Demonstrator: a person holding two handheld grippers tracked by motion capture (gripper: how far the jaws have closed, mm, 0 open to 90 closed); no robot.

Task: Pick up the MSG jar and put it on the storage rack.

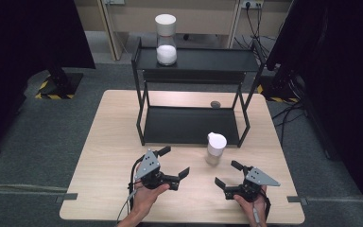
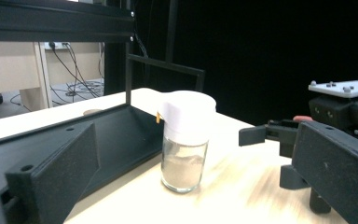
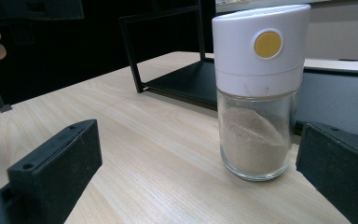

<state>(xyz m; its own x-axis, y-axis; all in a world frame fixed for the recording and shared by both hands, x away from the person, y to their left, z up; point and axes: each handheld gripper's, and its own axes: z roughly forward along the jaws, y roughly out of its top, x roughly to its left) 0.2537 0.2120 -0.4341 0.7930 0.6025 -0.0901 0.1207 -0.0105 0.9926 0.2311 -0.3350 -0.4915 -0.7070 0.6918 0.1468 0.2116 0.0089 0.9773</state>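
A glass jar (image 1: 216, 148) with a white lid and beige powder stands upright on the wooden table (image 1: 104, 156), just in front of the black shelf's lower tier. In the right gripper view the jar (image 3: 256, 93) is close ahead, with a yellow button (image 3: 268, 44) on its lid. My left gripper (image 1: 175, 161) is open, to the left of the jar and nearer me. My right gripper (image 1: 227, 173) is open, just in front of the jar and holding nothing. In the left gripper view the jar (image 2: 185, 140) stands ahead, with the right gripper (image 2: 284, 135) beyond it.
A black two-tier shelf (image 1: 194, 125) stands at the back middle of the table. On its top tier is a taller jar (image 1: 166, 40) with a white lid and white contents. A small grey object (image 1: 215, 104) lies on the table behind the lower tier.
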